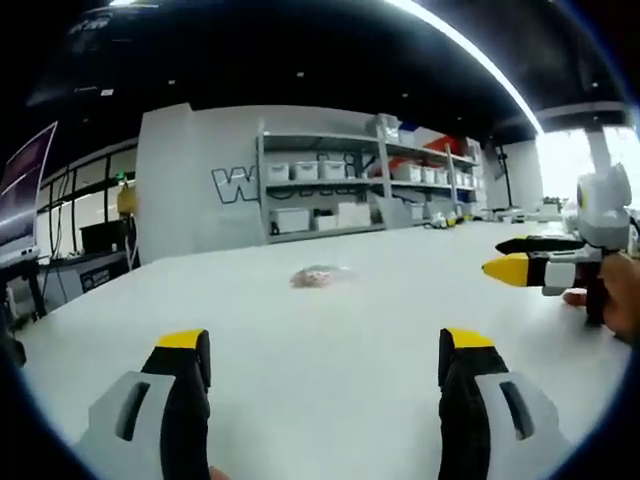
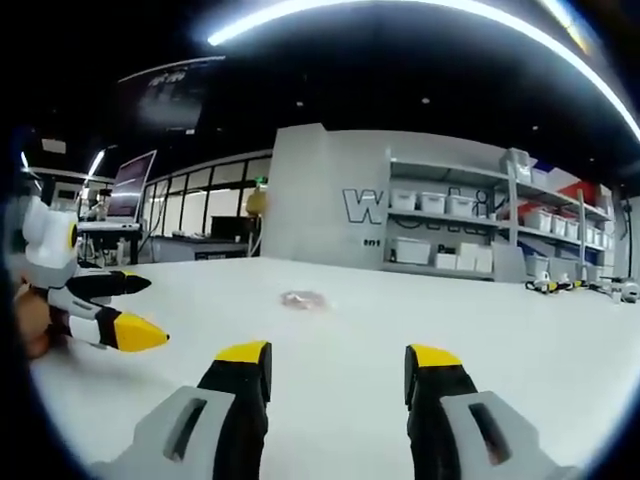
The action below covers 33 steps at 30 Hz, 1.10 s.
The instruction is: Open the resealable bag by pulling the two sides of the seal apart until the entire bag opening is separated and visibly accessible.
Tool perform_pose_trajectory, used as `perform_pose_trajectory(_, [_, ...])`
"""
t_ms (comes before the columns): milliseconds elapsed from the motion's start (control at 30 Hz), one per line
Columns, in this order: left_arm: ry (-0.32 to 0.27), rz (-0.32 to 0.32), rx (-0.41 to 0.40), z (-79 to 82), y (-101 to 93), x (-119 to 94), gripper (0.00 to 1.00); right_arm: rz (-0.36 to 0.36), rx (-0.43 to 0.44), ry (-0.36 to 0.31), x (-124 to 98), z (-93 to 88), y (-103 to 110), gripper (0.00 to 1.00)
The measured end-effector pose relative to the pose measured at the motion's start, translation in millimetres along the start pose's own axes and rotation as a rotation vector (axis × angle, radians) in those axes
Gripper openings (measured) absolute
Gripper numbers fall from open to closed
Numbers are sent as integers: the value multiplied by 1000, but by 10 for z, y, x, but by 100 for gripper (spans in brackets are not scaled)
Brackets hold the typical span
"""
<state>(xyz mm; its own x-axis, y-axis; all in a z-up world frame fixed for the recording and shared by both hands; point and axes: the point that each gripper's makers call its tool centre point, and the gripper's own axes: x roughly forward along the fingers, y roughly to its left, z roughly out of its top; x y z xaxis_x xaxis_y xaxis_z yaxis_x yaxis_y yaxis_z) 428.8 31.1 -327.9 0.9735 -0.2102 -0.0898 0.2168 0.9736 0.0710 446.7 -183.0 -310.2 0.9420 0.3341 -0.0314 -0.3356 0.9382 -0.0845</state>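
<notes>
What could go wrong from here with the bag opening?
1. The bag lies flat and small, far out on the white table, apart from both grippers; a jaw may pinch both walls rather than one side of the seal.
2. Left gripper and right gripper are both open and empty; the light bag may slide on the smooth top when approached.

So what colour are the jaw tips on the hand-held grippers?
Yellow; clearest on the right hand-held gripper in the right gripper view.
</notes>
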Motion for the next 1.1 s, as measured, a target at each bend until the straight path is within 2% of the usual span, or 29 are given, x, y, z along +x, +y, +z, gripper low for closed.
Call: perform_pose_trajectory(1100, [8, 12, 16, -31, 32, -13, 93, 7, -6, 16, -5, -54, 23, 49])
